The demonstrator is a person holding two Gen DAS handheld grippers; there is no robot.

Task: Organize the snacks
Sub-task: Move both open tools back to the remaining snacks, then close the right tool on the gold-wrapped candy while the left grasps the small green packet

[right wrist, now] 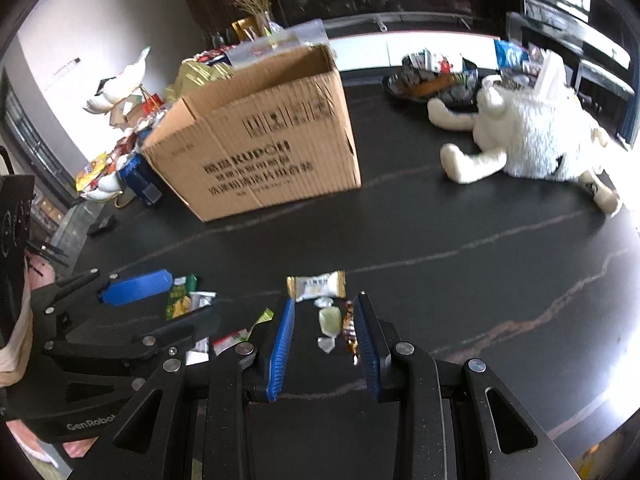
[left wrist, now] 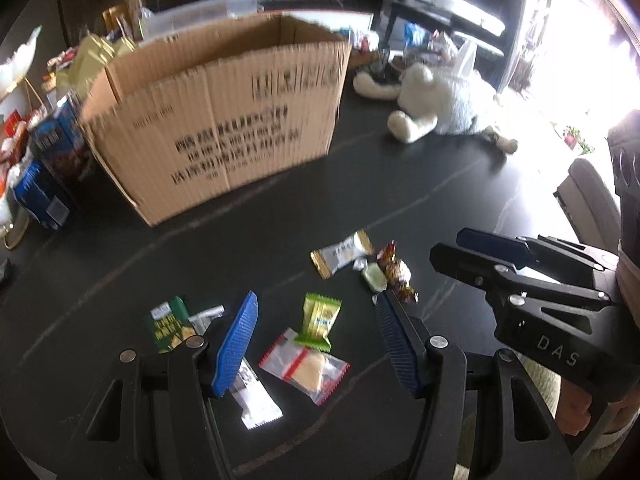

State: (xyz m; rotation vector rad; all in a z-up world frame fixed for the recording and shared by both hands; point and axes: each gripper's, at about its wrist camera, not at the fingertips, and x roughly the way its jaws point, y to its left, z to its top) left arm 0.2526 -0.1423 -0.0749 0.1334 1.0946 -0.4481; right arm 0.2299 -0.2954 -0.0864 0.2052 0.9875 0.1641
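2 hand-held grippers over 1 dark table [left wrist: 400,184], contents listed by size.

Cardboard box [left wrist: 224,128]: open-topped, printed in black, standing at the far side of the table, well apart from both grippers.

White plush toy [right wrist: 528,140]: lying on its side to the right of the box.

Left gripper [left wrist: 316,320]: blue-padded jaws standing apart, nothing pressed between them. The yellow-green wrapped snack [left wrist: 320,320] and the clear red-edged packet [left wrist: 306,366] lie on the table in the gap between its fingers. A white wrapper [left wrist: 256,404] lies by the left finger; the dark green packet [left wrist: 170,324] and a small silver wrapper [left wrist: 206,316] lie just outside it, to the left.

Right gripper [right wrist: 325,322]: jaws set narrow but apart, clamped on nothing. The pale green wrapped candy [right wrist: 330,318] lies on the table between the fingers, whether touching either pad cannot be told. A red-and-gold candy [right wrist: 349,326] lies against the inner face of the right finger. The white-and-gold snack bar [right wrist: 316,286] lies just beyond the fingertips, toward the box.

All 8 loose snacks rest on the table outside the box.
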